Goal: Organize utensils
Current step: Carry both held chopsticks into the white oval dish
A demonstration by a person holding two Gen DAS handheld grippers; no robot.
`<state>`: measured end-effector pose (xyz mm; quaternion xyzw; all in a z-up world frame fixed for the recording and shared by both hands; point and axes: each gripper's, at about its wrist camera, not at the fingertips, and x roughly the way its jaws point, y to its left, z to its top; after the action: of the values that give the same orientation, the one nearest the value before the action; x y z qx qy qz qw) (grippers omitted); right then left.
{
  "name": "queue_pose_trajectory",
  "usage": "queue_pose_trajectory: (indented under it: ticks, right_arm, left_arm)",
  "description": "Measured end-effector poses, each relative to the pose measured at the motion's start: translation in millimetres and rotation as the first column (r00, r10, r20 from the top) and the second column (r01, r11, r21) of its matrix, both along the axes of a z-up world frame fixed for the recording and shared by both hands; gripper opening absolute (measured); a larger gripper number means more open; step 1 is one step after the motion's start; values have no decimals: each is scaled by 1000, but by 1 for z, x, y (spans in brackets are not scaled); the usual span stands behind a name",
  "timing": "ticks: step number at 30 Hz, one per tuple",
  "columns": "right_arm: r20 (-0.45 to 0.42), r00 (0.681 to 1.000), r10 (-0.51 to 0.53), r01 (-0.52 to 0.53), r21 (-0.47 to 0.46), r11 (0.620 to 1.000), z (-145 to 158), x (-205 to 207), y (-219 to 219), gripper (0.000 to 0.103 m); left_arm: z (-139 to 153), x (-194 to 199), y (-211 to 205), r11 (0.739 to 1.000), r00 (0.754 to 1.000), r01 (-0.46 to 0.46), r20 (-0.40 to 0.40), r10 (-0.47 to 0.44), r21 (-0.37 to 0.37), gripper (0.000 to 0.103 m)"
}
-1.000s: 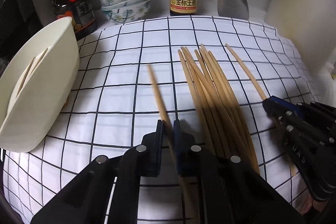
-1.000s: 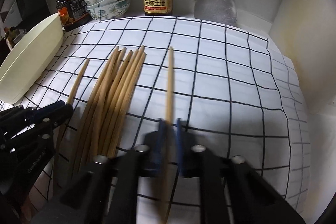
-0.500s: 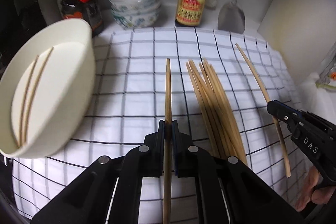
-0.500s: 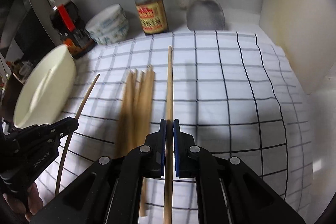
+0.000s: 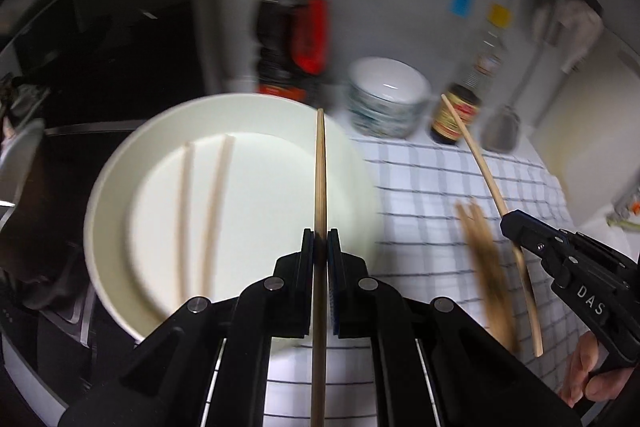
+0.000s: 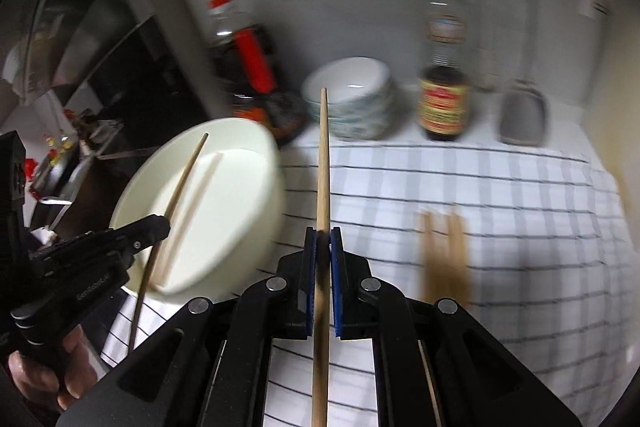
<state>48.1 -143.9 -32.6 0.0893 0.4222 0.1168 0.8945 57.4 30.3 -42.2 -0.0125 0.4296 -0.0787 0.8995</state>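
Note:
My left gripper (image 5: 319, 241) is shut on one wooden chopstick (image 5: 320, 167), which points forward over the right part of the white bowl (image 5: 120, 195). Two chopsticks (image 5: 200, 219) lie inside that bowl. My right gripper (image 6: 322, 239) is shut on another chopstick (image 6: 323, 155), held above the checked cloth (image 6: 460, 179) just right of the bowl (image 6: 248, 203). In the left wrist view the right gripper (image 5: 516, 227) shows at the right with its chopstick (image 5: 480, 163). A bundle of several chopsticks (image 6: 444, 255) stays on the cloth.
At the back stand a dark bottle with a red label (image 5: 296, 39), stacked patterned bowls (image 5: 386, 99), a sauce bottle (image 6: 442, 99) and a metal spatula (image 6: 522, 115). A dark stove area (image 5: 100, 47) lies left of the bowl. A hand (image 5: 588, 371) grips the right handle.
Both grippers rose from the cloth and swung left, each carrying its chopstick. The left one now hangs over the white bowl. The bundle stayed on the cloth.

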Motion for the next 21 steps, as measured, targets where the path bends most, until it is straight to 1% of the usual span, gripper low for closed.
queue_pose_trajectory:
  ticks: [4,9,12,14,17,21]
  right_arm:
    - [6,997,72,-72,1,997,-1,26,51,7]
    - [-15,993,117,-116,23,993,-7,60,100,7]
    - [-44,991,126,-124,33,992,-17,77,119,7]
    - [-81,989,125,-122,36,992,-26,88,128,7]
    - [-139,983,117,-112,46,993,-41,100,139,7]
    - [-182,978,101,-97,32,995,-54,109,144,7]
  left_arm:
    - [1,17,46,997,997,-73,7,73,9,7]
    - [-6,40,83,993,993,-116,11,116,26,7]
    - [-13,53,94,992,993,-119,-1,119,28,7]
    - [-21,60,98,993,993,-117,-13,117,25,7]
    - [-35,73,105,993,992,-116,-45,116,16,7]
    - [-51,86,108,994,991,-110,-78,111,18,7]
